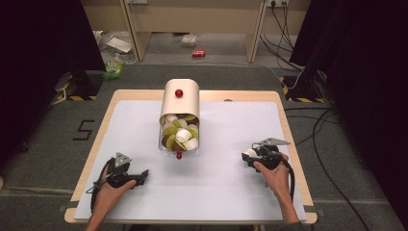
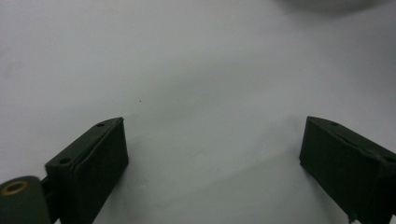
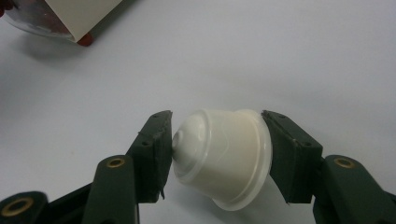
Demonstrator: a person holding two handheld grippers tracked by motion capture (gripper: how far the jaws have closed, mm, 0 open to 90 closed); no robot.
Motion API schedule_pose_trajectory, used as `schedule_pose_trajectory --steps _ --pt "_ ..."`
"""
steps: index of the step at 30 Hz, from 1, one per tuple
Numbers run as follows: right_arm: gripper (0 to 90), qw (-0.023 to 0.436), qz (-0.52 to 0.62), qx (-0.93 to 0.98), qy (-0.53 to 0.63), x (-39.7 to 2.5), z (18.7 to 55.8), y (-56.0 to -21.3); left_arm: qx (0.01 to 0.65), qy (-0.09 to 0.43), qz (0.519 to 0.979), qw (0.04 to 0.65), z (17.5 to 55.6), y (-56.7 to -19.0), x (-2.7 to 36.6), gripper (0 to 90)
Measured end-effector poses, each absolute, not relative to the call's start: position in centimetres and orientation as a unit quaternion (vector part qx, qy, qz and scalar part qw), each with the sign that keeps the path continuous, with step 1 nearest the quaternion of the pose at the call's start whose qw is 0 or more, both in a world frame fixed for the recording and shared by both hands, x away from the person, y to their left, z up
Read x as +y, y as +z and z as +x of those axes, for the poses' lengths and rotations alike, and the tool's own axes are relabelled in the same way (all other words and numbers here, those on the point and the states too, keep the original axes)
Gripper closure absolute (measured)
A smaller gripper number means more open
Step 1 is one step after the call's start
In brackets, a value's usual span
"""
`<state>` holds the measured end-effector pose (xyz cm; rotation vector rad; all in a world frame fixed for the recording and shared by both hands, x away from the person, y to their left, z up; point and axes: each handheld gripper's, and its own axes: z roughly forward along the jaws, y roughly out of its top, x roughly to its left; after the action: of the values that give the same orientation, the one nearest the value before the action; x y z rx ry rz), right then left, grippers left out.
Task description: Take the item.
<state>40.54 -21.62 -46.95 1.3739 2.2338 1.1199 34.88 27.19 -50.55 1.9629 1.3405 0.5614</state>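
A cream, round-topped container (image 1: pixel 179 108) with a red knob lies at the middle back of the table. Its clear front part (image 1: pixel 179 139) holds several green, white and brown capsules. My right gripper (image 1: pixel 249 155) sits at the table's right and is shut on a white capsule (image 3: pixel 224 156), held end to end between the jaws, just above the white sheet. At the left front, my left gripper (image 1: pixel 144 174) is open, its jaws wide apart over the bare sheet with nothing between them (image 2: pixel 212 149).
A white sheet (image 1: pixel 216 183) covers most of the wooden table (image 1: pixel 284 115). The container's corner and a red foot (image 3: pixel 84 39) appear at the top left of the right gripper view. Cables, a red can (image 1: pixel 198 53) and stands lie on the floor beyond.
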Motion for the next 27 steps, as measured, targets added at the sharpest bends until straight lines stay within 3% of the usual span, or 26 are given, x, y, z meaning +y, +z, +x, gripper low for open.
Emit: schedule_pose_trajectory --steps 27 --pt "37.7 0.153 0.489 0.772 0.376 -22.16 40.57 -47.08 0.516 0.216 0.755 0.343 34.88 -50.55 27.19 6.8"
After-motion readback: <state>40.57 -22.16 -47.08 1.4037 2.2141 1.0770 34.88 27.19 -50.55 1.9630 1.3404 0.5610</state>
